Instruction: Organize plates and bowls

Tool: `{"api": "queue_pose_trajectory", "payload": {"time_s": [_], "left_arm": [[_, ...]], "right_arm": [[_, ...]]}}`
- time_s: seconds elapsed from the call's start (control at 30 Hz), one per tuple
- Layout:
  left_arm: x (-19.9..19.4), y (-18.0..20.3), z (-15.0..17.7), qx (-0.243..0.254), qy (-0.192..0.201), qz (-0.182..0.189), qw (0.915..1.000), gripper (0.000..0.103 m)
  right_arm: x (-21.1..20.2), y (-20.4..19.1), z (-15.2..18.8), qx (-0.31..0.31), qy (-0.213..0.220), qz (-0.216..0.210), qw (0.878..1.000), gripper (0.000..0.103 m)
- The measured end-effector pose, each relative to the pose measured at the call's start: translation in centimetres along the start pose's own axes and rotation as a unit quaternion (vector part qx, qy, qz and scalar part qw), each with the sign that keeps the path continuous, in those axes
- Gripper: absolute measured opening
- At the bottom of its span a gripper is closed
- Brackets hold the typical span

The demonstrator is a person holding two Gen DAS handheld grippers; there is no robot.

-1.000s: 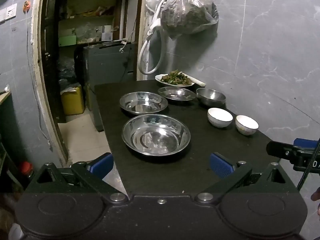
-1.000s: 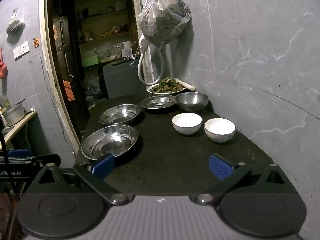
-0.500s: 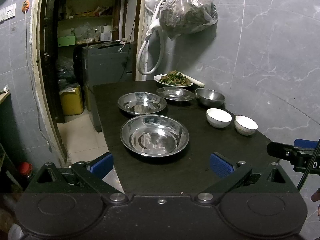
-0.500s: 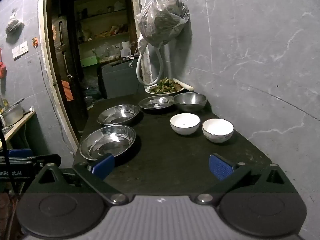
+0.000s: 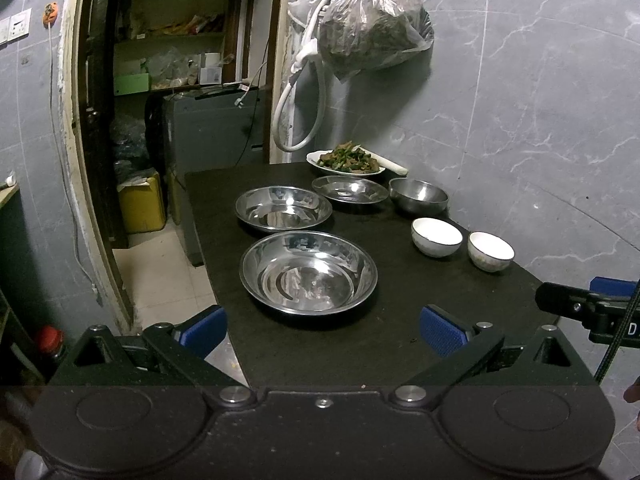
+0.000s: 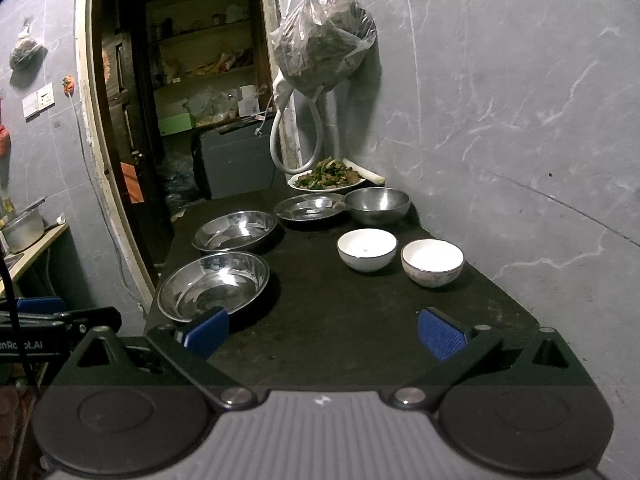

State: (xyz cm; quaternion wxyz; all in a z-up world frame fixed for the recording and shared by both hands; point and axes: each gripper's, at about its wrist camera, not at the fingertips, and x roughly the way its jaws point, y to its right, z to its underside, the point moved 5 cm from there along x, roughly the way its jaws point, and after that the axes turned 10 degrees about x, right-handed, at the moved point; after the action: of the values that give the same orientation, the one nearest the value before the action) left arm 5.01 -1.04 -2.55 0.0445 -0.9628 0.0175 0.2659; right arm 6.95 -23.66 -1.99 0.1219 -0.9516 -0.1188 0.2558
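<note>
On a black table (image 5: 400, 340) lie three shallow steel plates: a large near one (image 5: 308, 272) (image 6: 214, 285), a middle one (image 5: 283, 209) (image 6: 235, 231) and a far one (image 5: 350, 189) (image 6: 310, 207). A steel bowl (image 5: 418, 196) (image 6: 377, 205) stands by the wall. Two white bowls (image 5: 437, 237) (image 5: 491, 251) sit side by side, also in the right wrist view (image 6: 367, 249) (image 6: 432, 262). My left gripper (image 5: 323, 328) hangs open at the table's near edge. My right gripper (image 6: 322, 334) is open too, empty, over the near end.
A white plate of cooked greens (image 5: 346, 160) (image 6: 328, 176) stands at the far end under a hanging plastic bag (image 5: 374, 36) and a hose loop (image 5: 298, 112). The grey wall (image 5: 540, 140) runs along the table's right side. A doorway (image 5: 132, 120) opens on the left.
Both views have shifted slightly, the tableware sitting a little lower and left in frame. Nothing on the table has moved and both grippers stay open.
</note>
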Motion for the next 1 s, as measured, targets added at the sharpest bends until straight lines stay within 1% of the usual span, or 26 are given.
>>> {"api": "queue_pose_trajectory", "payload": {"time_s": [0.2,0.23,0.47,1.0], "left_arm": [[0.0,0.0,0.0,0.000,0.000,-0.001,1.0000,0.102],[0.0,0.0,0.0,0.000,0.000,-0.001,1.0000,0.102],[0.1,0.1,0.0,0.001,0.000,0.001,1.0000,0.102],[1.6,0.4,0.2,0.006,-0.014,0.006,0.9999,0.102]], "right_arm": [[0.4,0.6,-0.3,0.000,0.001,0.000,1.000,0.103],[-0.3,-0.3,-0.4,-0.001,0.002,0.003,1.000,0.103],[-0.2,-0.2,-0.4,-0.001,0.003,0.003,1.000,0.103],[0.1,0.2,0.0,0.006,-0.006,0.010,1.000,0.103]]}}
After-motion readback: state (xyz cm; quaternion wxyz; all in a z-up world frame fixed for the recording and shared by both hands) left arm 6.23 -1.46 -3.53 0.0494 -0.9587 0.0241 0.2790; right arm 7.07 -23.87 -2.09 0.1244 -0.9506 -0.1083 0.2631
